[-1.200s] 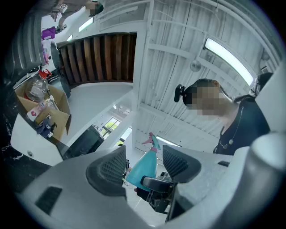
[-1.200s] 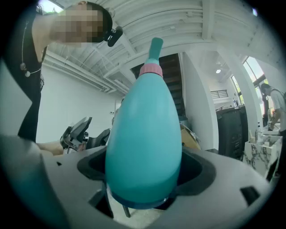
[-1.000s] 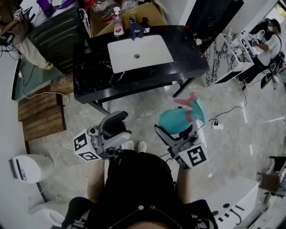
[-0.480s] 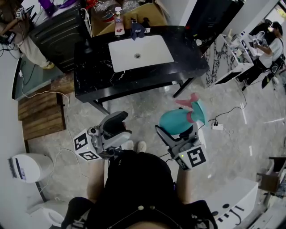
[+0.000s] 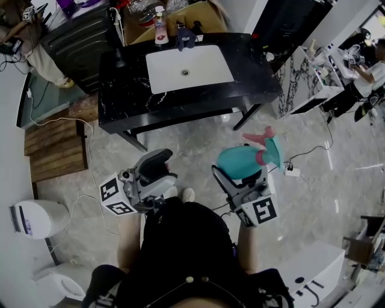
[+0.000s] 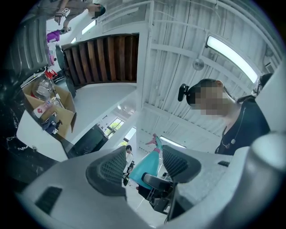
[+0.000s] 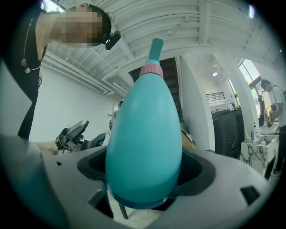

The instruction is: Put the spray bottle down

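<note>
The person (image 5: 186,252) in a dark top fills the six o'clock edge of the head view, with both tools held out in front. At about one o'clock from the person, the right gripper (image 5: 240,175) has its jaws spread wide and pressed against the fat belly of the teal spray bottle (image 5: 237,162). The bottle is held up off the floor, and its pink trigger (image 5: 257,138) points away toward one o'clock. In the right gripper view the bottle's round body fills the gap between the two pads, and its neck rises to twelve o'clock. At eleven o'clock from the person, the left gripper (image 5: 157,172) has its jaws apart with nothing between them. In its own view the bottle shows through the gap, farther off.

Pale stone floor (image 5: 180,135) lies beyond both tools. A power strip (image 5: 293,171) sits at three o'clock and wooden slats (image 5: 57,150) at nine o'clock. Farther out, at twelve o'clock, stands a black counter (image 5: 126,90) with a white sink (image 5: 204,63) set into it. On the counter's far edge are a small bottle (image 5: 159,27) and a dark cloth (image 5: 185,39), and a cardboard box (image 5: 198,15) is just behind them. Another person (image 5: 368,60) is well away at two o'clock.
</note>
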Tool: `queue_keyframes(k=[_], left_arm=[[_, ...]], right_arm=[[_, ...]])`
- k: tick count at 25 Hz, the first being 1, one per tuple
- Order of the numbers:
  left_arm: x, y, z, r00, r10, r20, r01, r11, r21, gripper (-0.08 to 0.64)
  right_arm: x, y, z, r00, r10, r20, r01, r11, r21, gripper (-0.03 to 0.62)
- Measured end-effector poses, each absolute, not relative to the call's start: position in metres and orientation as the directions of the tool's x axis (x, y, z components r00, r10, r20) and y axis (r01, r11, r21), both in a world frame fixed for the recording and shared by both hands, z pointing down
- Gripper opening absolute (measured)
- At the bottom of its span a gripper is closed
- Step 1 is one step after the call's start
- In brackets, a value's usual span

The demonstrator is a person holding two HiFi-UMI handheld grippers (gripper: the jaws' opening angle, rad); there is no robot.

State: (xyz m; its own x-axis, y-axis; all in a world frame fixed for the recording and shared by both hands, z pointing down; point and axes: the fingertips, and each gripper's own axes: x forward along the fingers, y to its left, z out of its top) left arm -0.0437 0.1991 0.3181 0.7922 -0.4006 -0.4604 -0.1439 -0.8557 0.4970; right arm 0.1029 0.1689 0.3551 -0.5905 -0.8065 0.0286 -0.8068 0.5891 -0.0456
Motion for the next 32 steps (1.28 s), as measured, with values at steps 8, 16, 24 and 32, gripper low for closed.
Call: queue_keyframes(k=[8,16,24,32], left_arm=[[-0.036,0.191,0.338,0.775,-0.46,-0.434,-0.18,-0.818,0.546,0.245],[-0.04,0.134,0.353,0.776,-0.525,-0.35,-0.314,-0.803,0.507,0.245],[-0.048,0.056,0.378,0.816,-0.517,-0.257,-0.358,-0.803,0.478,0.245],[-0.052,-0.018,0.399,0.853,-0.478,-0.212,-0.328,-0.805,0.494,0.245]], right_arm=[[0.125,0.143,0.374,-0.563,-0.826,0.024,-0.826,0.562,-0.034,0.44],[0.122,0.092,0.391,-0.54,-0.841,0.024,-0.84,0.54,0.043,0.442],[0.112,0.023,0.398,-0.494,-0.869,-0.021,-0.869,0.493,0.047,0.443],[0.102,-0.039,0.429,-0.447,-0.893,0.047,-0.885,0.45,0.12,0.443]])
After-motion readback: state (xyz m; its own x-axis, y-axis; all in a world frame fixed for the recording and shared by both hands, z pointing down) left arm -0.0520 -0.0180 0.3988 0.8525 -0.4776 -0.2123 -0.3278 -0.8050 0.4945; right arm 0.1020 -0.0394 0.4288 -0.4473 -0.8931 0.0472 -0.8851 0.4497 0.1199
